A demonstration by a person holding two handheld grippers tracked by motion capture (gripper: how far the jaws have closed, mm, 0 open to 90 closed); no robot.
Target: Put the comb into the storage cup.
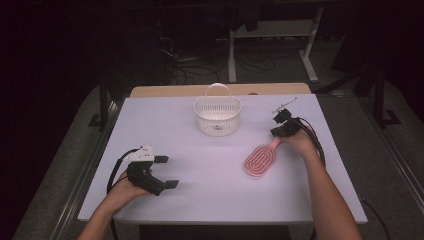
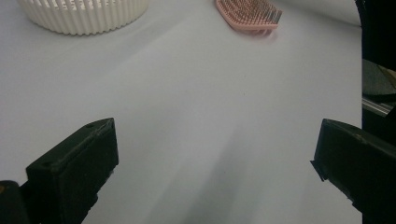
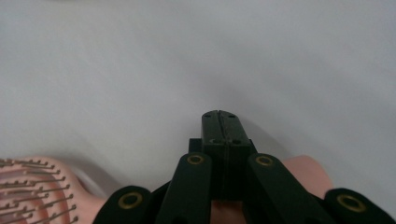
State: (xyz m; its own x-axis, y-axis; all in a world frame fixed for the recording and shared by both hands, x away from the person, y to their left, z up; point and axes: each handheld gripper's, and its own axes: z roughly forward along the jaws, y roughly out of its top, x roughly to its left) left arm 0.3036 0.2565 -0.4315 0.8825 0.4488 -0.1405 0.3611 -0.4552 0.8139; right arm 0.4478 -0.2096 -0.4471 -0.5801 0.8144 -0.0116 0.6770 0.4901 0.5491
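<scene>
Our right claw (image 1: 281,131) is clenched on the pink hairbrush (image 1: 260,159) handle, its long axis slanting toward the table's near edge; our left claw (image 1: 165,171) gapes released

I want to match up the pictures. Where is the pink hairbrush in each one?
High view: the pink hairbrush lies right of centre on the table, bristles up, its handle at the right gripper.
Left gripper view: its head sits at the top edge, right of centre.
Right gripper view: its bristled head is in the bottom left corner, and its handle passes under the shut jaws.
Shared landmark: the white basket, also top left in the left gripper view.
</scene>
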